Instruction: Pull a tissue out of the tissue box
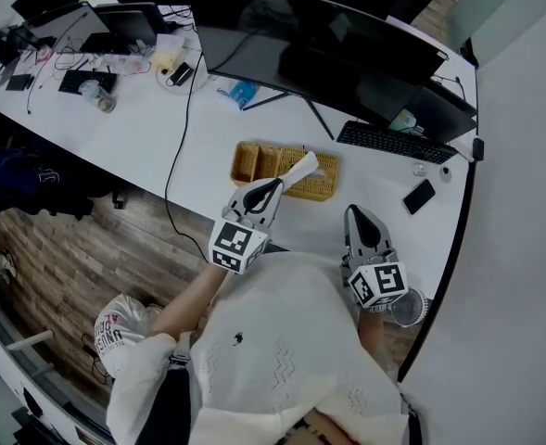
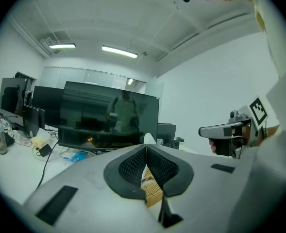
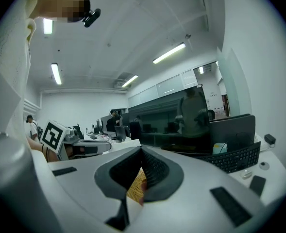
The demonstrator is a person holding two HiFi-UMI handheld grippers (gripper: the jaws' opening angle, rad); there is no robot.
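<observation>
A woven, straw-coloured tissue box (image 1: 257,163) lies on the white desk (image 1: 133,137) in front of the monitor. A white tissue (image 1: 300,168) rises out of its top, slanting up to the right. My left gripper (image 1: 274,186) is over the box's near edge, shut on the tissue's lower end. In the left gripper view the tissue (image 2: 149,139) pokes up just past the closed left gripper (image 2: 146,147), with the box (image 2: 151,188) showing below the pads. My right gripper (image 1: 355,214) is to the right of the box, near the desk's front edge, shut and holding nothing. The right gripper (image 3: 142,150) shows the box (image 3: 137,186) beneath it.
A large dark monitor (image 1: 319,44) stands behind the box, a black keyboard (image 1: 396,143) at its right. A phone (image 1: 419,196) lies near the desk's right end. A black cable (image 1: 178,146) runs over the desk left of the box. Clutter fills the far left.
</observation>
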